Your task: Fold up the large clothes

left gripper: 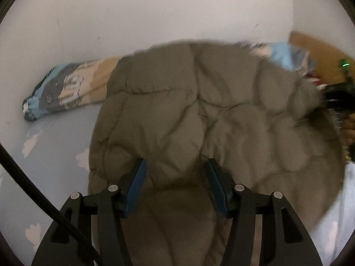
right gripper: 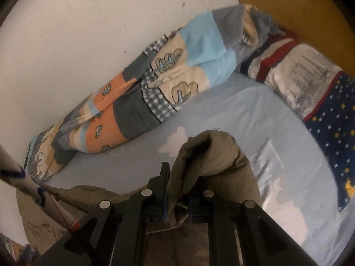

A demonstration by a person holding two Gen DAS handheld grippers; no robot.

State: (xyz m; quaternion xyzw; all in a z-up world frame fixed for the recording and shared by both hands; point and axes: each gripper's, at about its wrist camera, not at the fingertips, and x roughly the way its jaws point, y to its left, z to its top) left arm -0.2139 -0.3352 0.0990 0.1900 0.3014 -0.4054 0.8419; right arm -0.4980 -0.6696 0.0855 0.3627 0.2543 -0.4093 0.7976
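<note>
Your left gripper (left gripper: 176, 181) stands released, jaws apart over the olive quilted coat (left gripper: 199, 115). Your right gripper (right gripper: 177, 199) clenches a coat fold above the blue sheet (right gripper: 255, 115).

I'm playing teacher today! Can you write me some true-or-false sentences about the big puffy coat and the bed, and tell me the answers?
1. The right gripper pinches a fold of the puffy coat. True.
2. The left gripper is squeezed shut. False: its blue pads stand apart over the coat.
3. The coat is bright red. False: it is olive-brown.
4. The bedsheet is light blue with white clouds. True.
5. A patchwork blanket lies along the wall. True.
</note>
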